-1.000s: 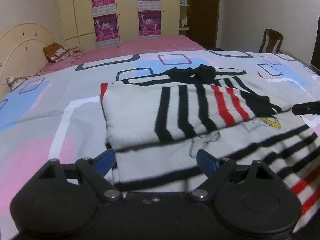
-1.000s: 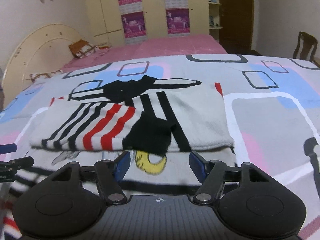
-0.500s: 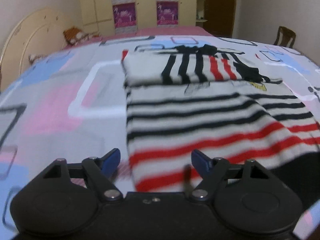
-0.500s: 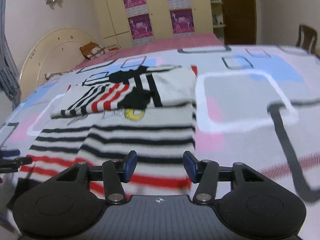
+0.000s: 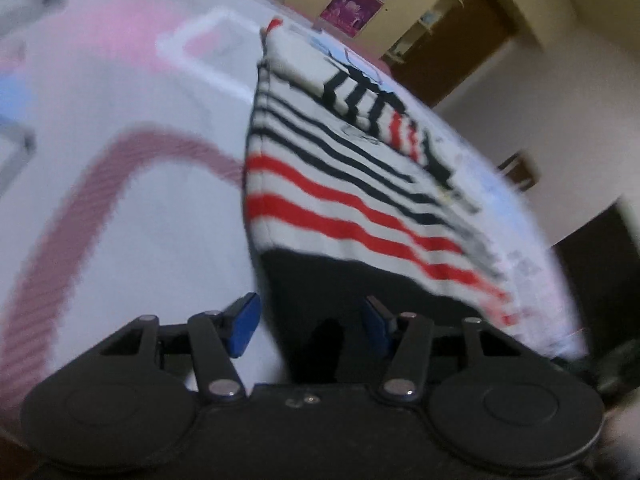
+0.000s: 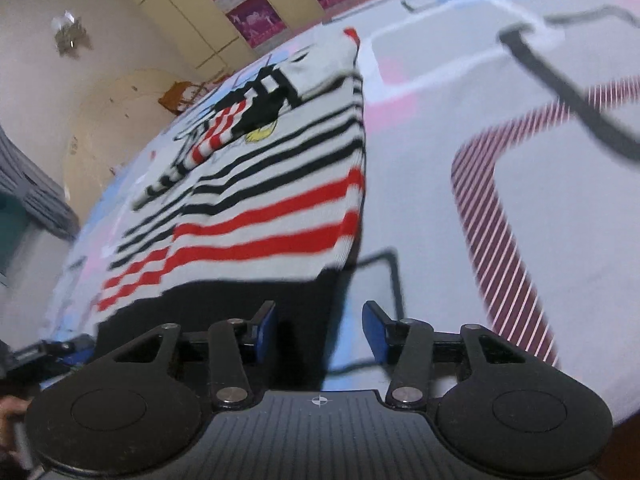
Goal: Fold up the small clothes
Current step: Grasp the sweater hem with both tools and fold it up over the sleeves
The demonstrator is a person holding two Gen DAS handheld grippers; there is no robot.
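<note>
1. Both cams are tilted and pretty blurry. The striped sweater (image 5: 340, 184) lies flat on the patterned bedspread (image 5: 120, 220), its black hem band nearest both grippers and its sleeves folded across the far end.
2. Left wrist view: the left gripper (image 5: 312, 328) is spread wide with nothing pinched between the blue pads (image 5: 242, 326). The left corner of the black hem sits right in front of the gap, but I can't tell if a pad touches the cloth.
3. Right wrist view: the right gripper (image 6: 320, 334) is also wide open and holding nothing. The sweater's right hem corner (image 6: 320, 292) lies just ahead of its gap.
4. Only the right cam shows the yellow print (image 6: 260, 134) under the folded sleeve, the curved headboard (image 6: 104, 120), and the left gripper's tip poking in at the lower left edge.
5. Only the left cam shows the brown door (image 5: 448, 64) and a chair (image 5: 518, 170) past the bed.
6. Both catch the purple posters (image 6: 256, 20) on the wardrobe.
</note>
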